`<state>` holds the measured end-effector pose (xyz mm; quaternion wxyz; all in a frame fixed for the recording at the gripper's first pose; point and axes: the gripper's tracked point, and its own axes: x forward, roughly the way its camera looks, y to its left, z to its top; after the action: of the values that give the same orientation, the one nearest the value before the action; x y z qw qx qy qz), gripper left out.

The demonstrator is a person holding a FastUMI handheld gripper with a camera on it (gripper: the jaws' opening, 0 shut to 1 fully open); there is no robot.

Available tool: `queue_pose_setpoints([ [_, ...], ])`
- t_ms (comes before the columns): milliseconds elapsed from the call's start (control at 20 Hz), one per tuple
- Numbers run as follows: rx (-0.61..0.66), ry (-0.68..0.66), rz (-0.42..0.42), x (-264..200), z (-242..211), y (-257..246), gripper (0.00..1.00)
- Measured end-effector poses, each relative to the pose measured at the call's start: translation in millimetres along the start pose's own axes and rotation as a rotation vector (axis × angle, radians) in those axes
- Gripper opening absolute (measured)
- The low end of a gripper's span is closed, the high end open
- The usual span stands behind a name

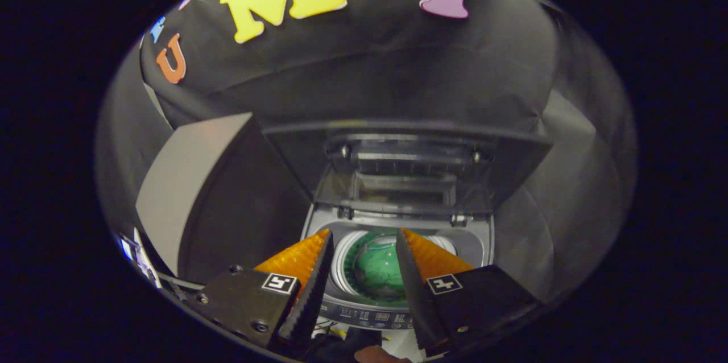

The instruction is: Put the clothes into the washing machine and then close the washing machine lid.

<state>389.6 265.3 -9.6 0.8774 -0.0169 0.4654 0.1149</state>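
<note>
**Tongs hang open over the open washer, green clothes down in the drum**

Here we are above the washing machine (398,249), looking down past the tongs (364,243), and the two fingers stand well apart with nothing gripped between them. Through that gap you see straight into the round drum (348,260), and there's the clothes (376,266): a green bundle lying at the bottom, pale in one patch, but the folds are too blurred to say what garment it is or how many pieces. Both fingers cover the drum's sides, so only its middle shows.

The lid (406,172) is up, folded and leaning back behind the opening, its hinges at the rear rim. Its dark see-through panel reflects things I can't make out. At the near edge of the machine the control panel (369,316) peeks out between the fingers, its markings too small to read.

To the left a grey box-like panel (187,181) stands beside the machine; what it belongs to, I cannot tell. Right at the bottom, below the fingers, a sliver of a fingertip (378,355) and some dark shape, cut off.
</note>
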Motion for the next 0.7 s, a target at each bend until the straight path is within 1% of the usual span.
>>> queue_pose_setpoints([
  [300, -0.012, -0.159, 0.022, -36, 82, 1, 0.69],
  [400, -0.033, -0.212, 0.012, -46, 109, -3, 0.69],
  [550, -0.094, -0.293, -0.031, -54, 145, -13, 0.69],
  [650, -0.108, -0.335, -0.028, -53, 167, -12, 0.69],
  [700, -0.111, -0.350, -0.032, -51, 177, -12, 0.78],
])
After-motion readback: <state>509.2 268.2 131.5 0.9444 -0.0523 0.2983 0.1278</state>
